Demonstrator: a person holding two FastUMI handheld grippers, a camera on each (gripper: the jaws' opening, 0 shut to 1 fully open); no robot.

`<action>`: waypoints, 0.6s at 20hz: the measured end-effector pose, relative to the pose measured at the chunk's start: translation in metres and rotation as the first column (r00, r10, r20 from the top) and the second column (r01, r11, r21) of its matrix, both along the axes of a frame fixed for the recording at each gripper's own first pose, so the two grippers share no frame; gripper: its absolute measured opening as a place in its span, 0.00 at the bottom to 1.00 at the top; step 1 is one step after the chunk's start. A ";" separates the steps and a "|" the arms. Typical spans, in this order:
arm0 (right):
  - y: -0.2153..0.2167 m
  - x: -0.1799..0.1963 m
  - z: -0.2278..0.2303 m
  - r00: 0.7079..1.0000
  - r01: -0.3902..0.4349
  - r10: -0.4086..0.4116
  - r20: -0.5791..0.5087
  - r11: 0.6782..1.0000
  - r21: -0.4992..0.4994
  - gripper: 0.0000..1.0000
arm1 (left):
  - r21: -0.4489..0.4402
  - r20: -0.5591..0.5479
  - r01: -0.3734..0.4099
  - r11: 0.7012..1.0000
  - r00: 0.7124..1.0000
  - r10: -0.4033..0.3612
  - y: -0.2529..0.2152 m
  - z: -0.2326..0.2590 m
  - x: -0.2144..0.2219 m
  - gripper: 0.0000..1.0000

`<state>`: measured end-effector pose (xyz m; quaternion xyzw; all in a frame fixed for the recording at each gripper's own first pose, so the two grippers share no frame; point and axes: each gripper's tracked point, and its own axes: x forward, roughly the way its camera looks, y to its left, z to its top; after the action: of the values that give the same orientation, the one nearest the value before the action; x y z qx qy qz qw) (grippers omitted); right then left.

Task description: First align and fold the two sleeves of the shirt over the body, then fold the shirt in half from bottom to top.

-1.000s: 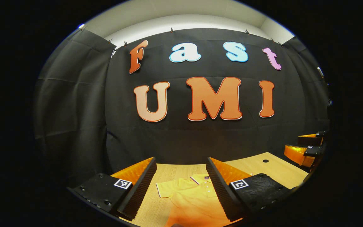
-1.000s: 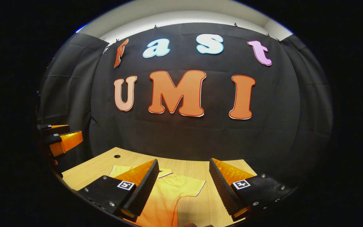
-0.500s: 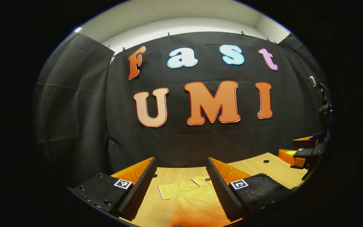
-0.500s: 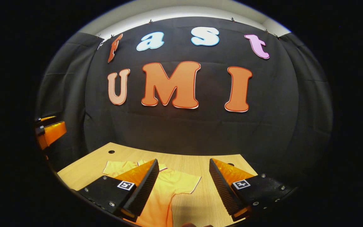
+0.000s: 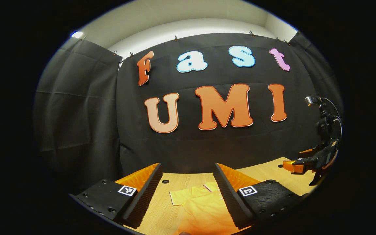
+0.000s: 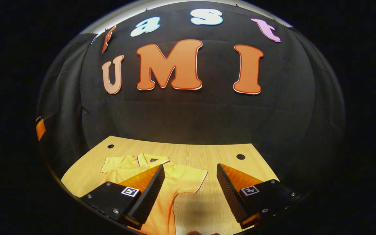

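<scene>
Above the shirt (image 6: 171, 186) on the table (image 6: 207, 156), I hold my left gripper (image 5: 188, 192) and right gripper (image 6: 191, 192) wide apart, gripping nothing.

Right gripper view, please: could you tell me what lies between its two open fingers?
In the right gripper view, between the right gripper's fingers lie bare wooden table and the yellow shirt's sleeve.

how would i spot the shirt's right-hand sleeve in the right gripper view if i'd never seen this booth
Start at the light wooden table below the black cloth wall. A yellow short-sleeved polo shirt lies flat on it, collar toward the wall. The sleeve sticks out between the right gripper's open fingers, unfolded, its cuff edged by a thin dark line.
</scene>
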<state>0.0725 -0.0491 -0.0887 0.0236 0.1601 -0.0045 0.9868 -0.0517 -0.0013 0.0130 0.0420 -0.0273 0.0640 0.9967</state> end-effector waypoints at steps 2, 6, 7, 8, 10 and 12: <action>-0.001 0.007 -0.012 0.999 -0.007 0.009 -0.036 1.000 0.030 0.97 | 0.000 -0.012 -0.026 1.000 1.000 0.026 -0.001 -0.008 -0.012 0.96; -0.005 0.026 -0.042 0.988 0.006 0.006 -0.154 0.997 0.078 0.97 | -0.015 -0.031 -0.054 0.998 0.998 0.053 0.001 -0.014 -0.023 0.97; -0.005 0.030 -0.051 0.981 0.008 0.009 -0.196 0.996 0.090 0.97 | -0.004 -0.018 -0.069 0.998 0.997 0.069 0.007 -0.009 -0.023 0.97; -0.005 0.030 -0.061 0.973 0.009 0.015 -0.231 0.995 0.100 0.98 | 0.001 -0.009 -0.075 0.997 0.997 0.075 0.008 -0.004 -0.021 1.00; -0.006 0.038 -0.073 0.961 0.011 0.022 -0.277 0.993 0.116 0.98 | -0.005 -0.016 -0.071 0.997 0.997 0.070 0.008 -0.006 -0.017 0.99; -0.009 0.050 -0.082 0.953 0.020 0.015 -0.303 0.994 0.111 0.98 | -0.013 -0.024 -0.059 0.998 0.998 0.058 0.006 -0.009 -0.017 0.99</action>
<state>0.1220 -0.0585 -0.1707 0.0786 0.3098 -0.0003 0.9476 -0.0683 0.0049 0.0036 0.0367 -0.0137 0.0928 0.9949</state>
